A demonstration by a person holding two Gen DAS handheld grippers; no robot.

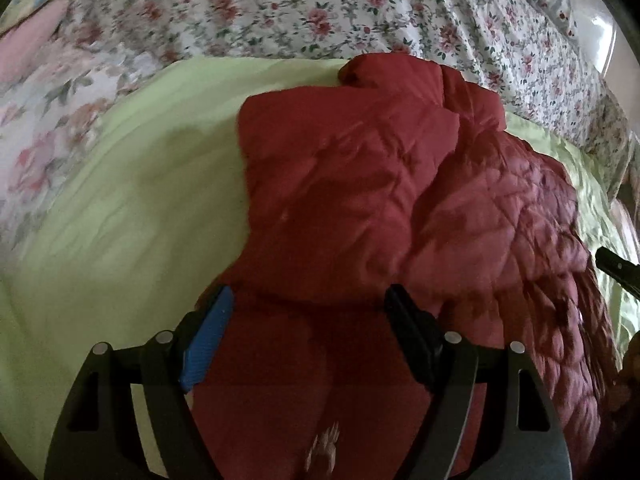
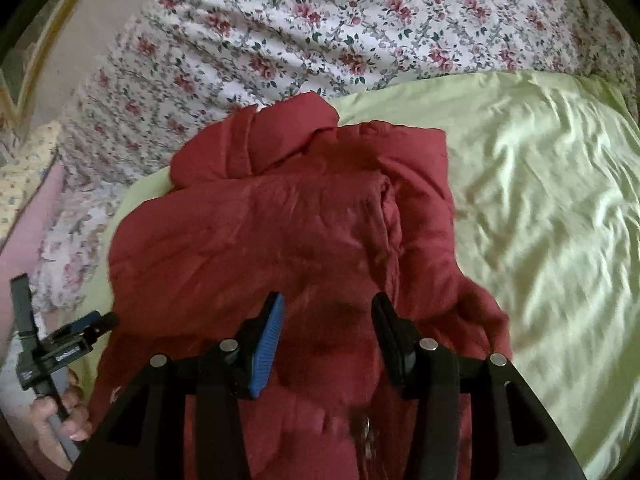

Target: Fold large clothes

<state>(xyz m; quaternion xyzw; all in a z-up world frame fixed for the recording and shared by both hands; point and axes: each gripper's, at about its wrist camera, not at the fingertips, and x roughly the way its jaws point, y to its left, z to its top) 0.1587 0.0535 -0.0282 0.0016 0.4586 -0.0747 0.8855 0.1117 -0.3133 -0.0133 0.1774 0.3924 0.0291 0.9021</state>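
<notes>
A large red quilted jacket (image 1: 360, 184) lies bunched and partly folded on a light green sheet (image 1: 120, 220); it also fills the middle of the right wrist view (image 2: 280, 220). My left gripper (image 1: 308, 300) is open, its jaws wide apart just above the jacket's near part, holding nothing. My right gripper (image 2: 328, 312) is open too, hovering over the jacket's near end. The left gripper's body shows at the lower left of the right wrist view (image 2: 56, 352), held by a hand.
The green sheet (image 2: 540, 200) lies over a bed with a floral cover (image 2: 340, 32) beyond the jacket. A pink pillow (image 1: 28, 44) lies at the far left. A tip of the right gripper (image 1: 618, 268) shows at the right edge.
</notes>
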